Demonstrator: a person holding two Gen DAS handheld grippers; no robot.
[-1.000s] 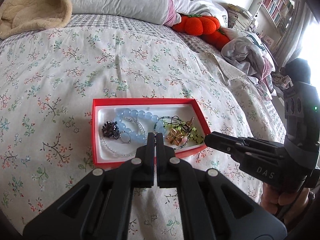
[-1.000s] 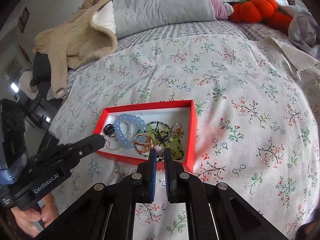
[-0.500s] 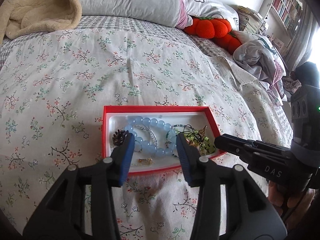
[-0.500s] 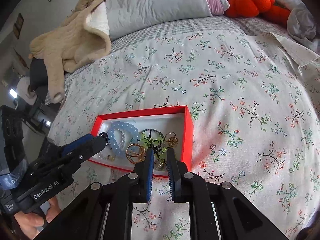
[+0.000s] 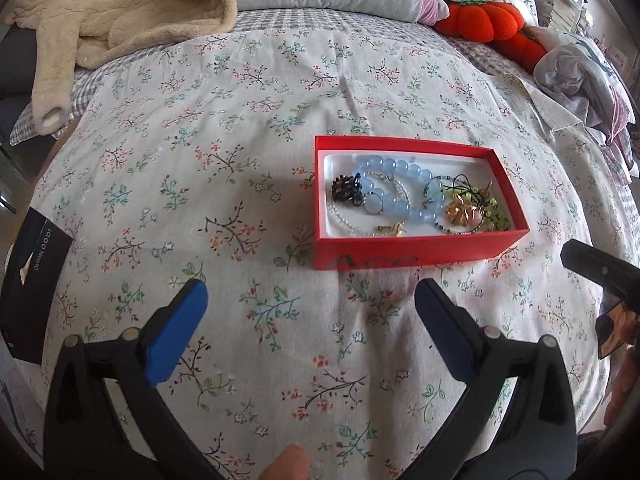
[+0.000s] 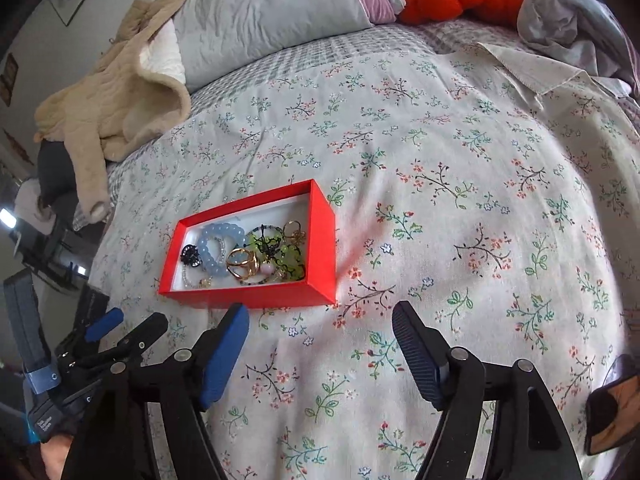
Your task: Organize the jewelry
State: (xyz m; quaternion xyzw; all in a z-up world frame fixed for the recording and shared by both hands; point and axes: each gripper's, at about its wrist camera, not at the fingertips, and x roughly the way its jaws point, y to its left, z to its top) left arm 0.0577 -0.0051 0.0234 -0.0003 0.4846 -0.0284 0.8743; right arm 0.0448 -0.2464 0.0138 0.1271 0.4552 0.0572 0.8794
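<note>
A red box (image 5: 416, 250) (image 6: 256, 299) with a white lining lies on the floral bedspread. It holds a pale blue bead bracelet (image 5: 400, 192) (image 6: 216, 248), a black chain piece (image 5: 347, 191), gold rings (image 6: 244, 263), green beads (image 5: 492, 210) and a thin clear bead string. My left gripper (image 5: 311, 304) is wide open and empty, in front of the box and to its left. My right gripper (image 6: 320, 334) is wide open and empty, in front of the box's right corner. Each gripper shows at the edge of the other's view.
A beige fleece jacket (image 5: 120, 8) and grey pillows (image 6: 272, 8) lie at the head of the bed. An orange plush (image 5: 484, 20) and crumpled clothes (image 5: 580, 72) lie at the back right. A black card (image 5: 30, 288) sits at the bed's left edge.
Both grippers have opened wide, the left first, and pulled back from the box. A small gold piece now lies at the box's front.
</note>
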